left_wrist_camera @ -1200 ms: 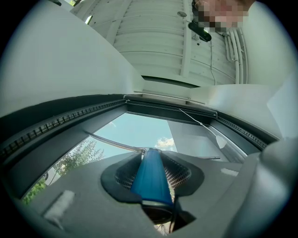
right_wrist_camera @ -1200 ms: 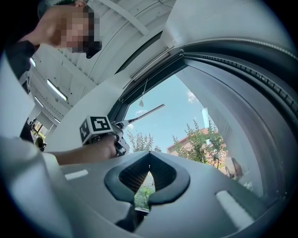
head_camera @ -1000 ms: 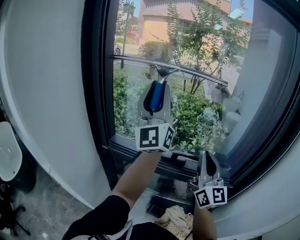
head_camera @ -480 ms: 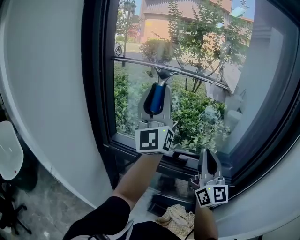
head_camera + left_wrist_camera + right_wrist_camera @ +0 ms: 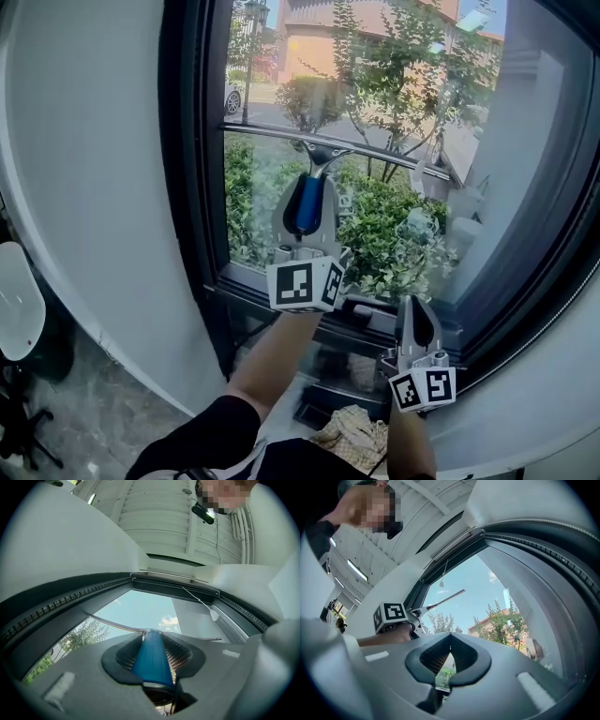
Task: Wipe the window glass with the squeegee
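A squeegee with a blue handle [image 5: 307,202] and a long metal blade [image 5: 281,136] lies across the window glass [image 5: 375,103]. My left gripper [image 5: 307,211] is shut on the blue handle [image 5: 151,657], holding the blade [image 5: 112,626] against the pane. The blade slants from upper left down to the right. My right gripper [image 5: 415,330] hangs lower, near the window sill, jaws shut and holding nothing [image 5: 449,654]. In the right gripper view the left gripper's marker cube [image 5: 389,616] and the blade [image 5: 445,598] show to the left.
The dark window frame [image 5: 192,187] borders the glass on the left, with a white wall [image 5: 84,187] beyond it. A dark sill [image 5: 347,319] runs below. A crumpled cloth [image 5: 352,433] lies low by my right arm. A white chair edge [image 5: 14,300] stands at far left.
The squeegee blade has slid a little lower on the glass with my left gripper. The right gripper has stayed nearly still.
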### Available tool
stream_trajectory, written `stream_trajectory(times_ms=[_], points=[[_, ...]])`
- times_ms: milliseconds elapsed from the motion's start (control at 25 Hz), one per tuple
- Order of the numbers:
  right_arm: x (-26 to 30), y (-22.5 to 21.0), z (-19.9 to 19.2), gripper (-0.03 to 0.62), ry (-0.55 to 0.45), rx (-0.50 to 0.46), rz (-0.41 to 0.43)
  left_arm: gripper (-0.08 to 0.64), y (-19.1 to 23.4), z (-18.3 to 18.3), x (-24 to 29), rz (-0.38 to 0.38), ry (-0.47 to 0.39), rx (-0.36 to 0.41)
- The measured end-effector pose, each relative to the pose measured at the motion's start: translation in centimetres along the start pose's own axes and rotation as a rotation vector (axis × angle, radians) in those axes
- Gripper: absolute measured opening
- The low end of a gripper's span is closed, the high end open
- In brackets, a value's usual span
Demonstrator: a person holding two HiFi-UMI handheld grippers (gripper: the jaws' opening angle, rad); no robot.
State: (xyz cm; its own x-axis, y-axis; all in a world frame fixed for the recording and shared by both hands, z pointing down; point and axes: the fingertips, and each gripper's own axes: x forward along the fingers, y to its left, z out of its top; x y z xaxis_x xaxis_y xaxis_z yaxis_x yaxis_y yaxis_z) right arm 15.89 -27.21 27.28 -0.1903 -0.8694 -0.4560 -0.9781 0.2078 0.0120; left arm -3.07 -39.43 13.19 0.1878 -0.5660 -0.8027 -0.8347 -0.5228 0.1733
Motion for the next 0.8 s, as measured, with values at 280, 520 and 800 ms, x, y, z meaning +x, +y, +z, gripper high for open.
stream_trajectory(times_ms=[280,520,800], points=[[0.1,0.5,-0.5,0.006,0.009,0.008,0.019,0.133,0.1,-0.3,-0.4,0.0,0.012,-0.019],[0.4,1.0,-1.4,0.006,0.021,0.02,0.034,0.133,0.3,-0.8,-1.2,-0.002,0.026,-0.002],[0.7,1.0,-1.9,0.006,0.021,0.041,0.031,0.135,0.3,-0.9,-1.7,0.001,0.029,0.001]])
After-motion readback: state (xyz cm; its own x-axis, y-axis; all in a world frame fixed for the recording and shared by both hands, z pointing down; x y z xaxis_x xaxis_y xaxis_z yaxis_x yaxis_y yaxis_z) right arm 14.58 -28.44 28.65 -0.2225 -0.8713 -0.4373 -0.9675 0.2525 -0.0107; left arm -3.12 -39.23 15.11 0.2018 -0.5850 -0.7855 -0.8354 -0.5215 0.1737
